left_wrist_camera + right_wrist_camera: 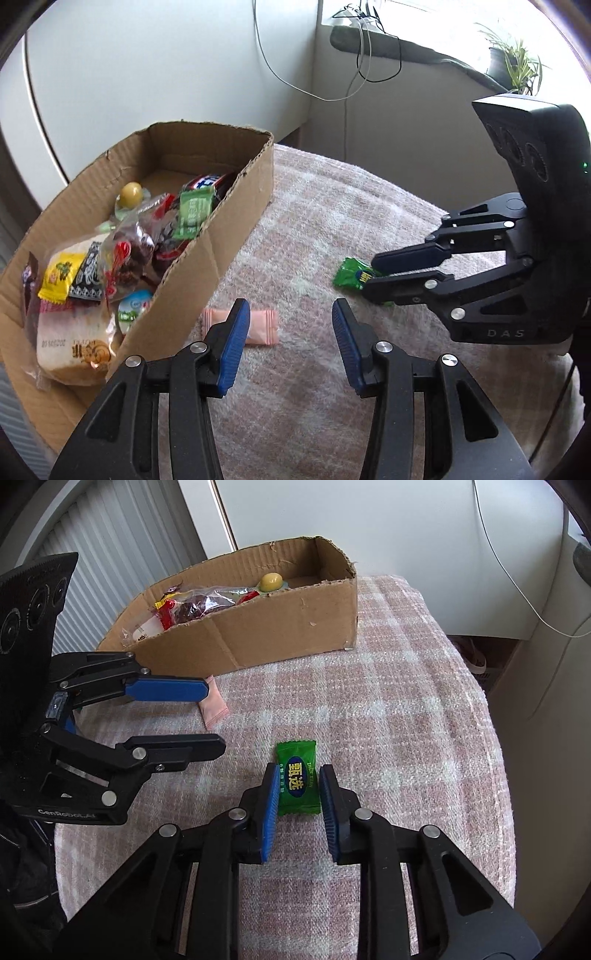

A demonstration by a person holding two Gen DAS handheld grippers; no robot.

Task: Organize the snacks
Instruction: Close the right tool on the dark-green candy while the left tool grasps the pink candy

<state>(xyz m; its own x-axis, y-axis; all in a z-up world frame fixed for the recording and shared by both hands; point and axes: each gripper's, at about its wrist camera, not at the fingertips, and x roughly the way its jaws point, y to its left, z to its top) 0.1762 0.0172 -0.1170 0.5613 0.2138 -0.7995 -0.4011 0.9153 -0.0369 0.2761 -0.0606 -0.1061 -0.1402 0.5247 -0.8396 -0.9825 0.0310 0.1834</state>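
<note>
Pink-and-white checked woven cloth (388,709) covers the whole surface, soft enough that small packets sink a little into its pile. On its far left side stands the open brown corrugated cardboard box (280,627), torn along its rim and already well filled: a wrapped slice of bread, a dark red crinkly bag, yellow, green and black sachets, a small yellow ball-shaped sweet. The box looks like the collecting place, so the loose sweets on the cloth are what is left to sort. The left black gripper with blue pads (288,343) hangs above the cloth close to the box's near wall, its jaws spread wide and holding nothing; it seems lined up over the pale pink rectangular sweet wrapper (258,326), which lies flat just beside the box and partly behind one pad. The right black gripper with blue pads (297,814) is low at the cloth, its jaws partly closed to either side of the small green foil-wrapped candy with yellow lettering (297,777). The pads flank the wrapper's long edges closely, yet a sliver of gap shows on each side, so I judge the candy not yet pinched, lying well apart from the box.
</note>
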